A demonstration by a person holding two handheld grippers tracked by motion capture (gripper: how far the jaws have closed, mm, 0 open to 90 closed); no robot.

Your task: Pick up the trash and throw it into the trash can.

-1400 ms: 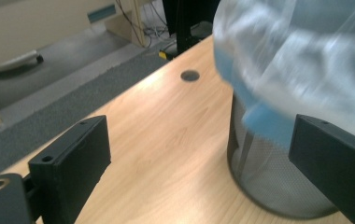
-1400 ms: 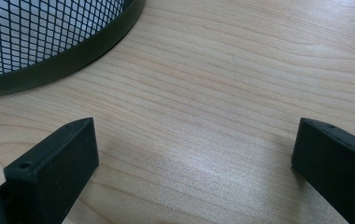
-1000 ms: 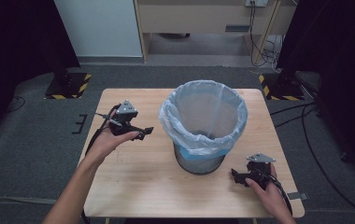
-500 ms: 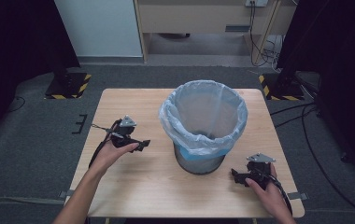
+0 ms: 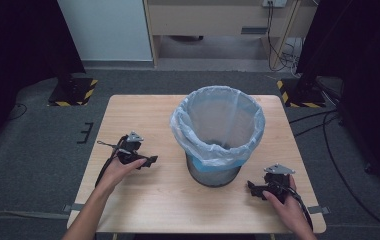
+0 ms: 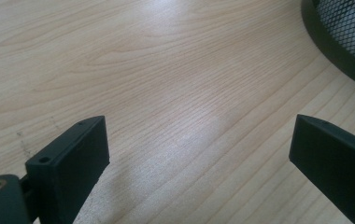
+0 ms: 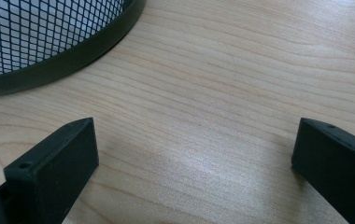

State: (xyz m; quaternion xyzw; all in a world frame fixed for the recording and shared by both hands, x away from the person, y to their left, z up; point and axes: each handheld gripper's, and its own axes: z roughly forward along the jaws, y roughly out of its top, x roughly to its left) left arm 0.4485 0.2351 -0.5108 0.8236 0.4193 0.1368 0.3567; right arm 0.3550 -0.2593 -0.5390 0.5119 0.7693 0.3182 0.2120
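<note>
The left gripper (image 6: 199,154) has its two black jaws spread wide over bare light wooden table (image 6: 166,70), with nothing between them; beyond its right jaw sits the black wire-mesh wastebasket (image 6: 348,32). The right gripper (image 7: 194,163) is likewise spread wide and empty, the same basket's dark base ring lying beyond its left jaw. A pale blue plastic liner (image 5: 218,125) is folded over the basket rim; no writing or labels can be read.

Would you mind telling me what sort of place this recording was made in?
Probably a lab or studio set up for recording, not a home: a bare wooden table on grey carpet, black curtains at both sides, hazard-striped stand bases, and loose cables on the floor.
</note>
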